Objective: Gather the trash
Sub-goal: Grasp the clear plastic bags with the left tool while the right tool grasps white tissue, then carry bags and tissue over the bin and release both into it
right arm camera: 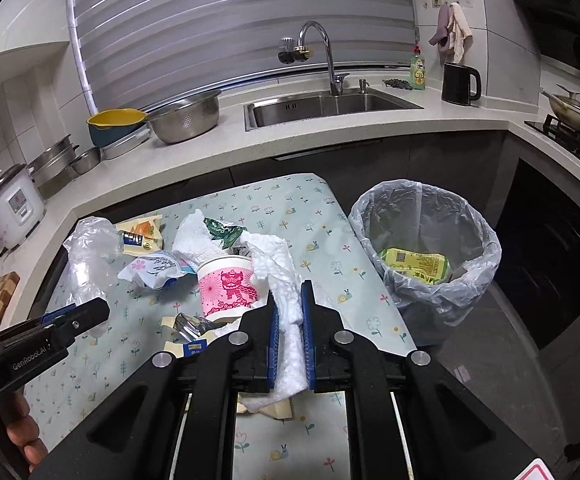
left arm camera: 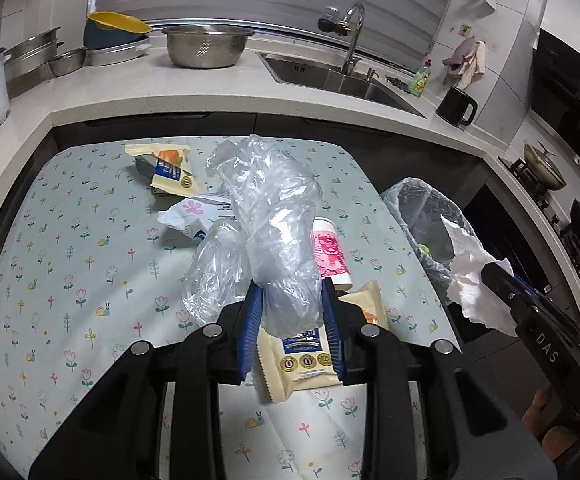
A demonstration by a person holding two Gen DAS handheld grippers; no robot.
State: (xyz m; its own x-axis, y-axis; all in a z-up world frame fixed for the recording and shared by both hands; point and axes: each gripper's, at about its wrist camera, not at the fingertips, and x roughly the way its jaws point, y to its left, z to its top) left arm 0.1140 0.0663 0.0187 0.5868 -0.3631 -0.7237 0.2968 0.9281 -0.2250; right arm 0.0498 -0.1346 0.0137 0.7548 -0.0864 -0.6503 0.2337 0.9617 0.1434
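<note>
My left gripper (left arm camera: 292, 292) is shut on a crumpled clear plastic bag (left arm camera: 265, 216) and holds it above the flowered table (left arm camera: 69, 240). My right gripper (right arm camera: 288, 292) is shut on a white paper towel (right arm camera: 277, 268) and holds it over the table, left of the bin. The bin (right arm camera: 426, 248), lined with a clear bag, stands on the floor at the table's right edge and holds a yellow-green wrapper (right arm camera: 418, 266). In the left wrist view the bin (left arm camera: 422, 216) is at the right, with the towel (left arm camera: 470, 276) beside it.
On the table lie a pink-and-white paper cup (right arm camera: 227, 284), a cream snack wrapper (left arm camera: 304, 356), a second cream wrapper (left arm camera: 167, 168), a white flower-print wrapper (right arm camera: 153, 270) and a green wrapper (right arm camera: 223, 232). Counter, sink (right arm camera: 330, 106) and stove (right arm camera: 574, 132) lie behind.
</note>
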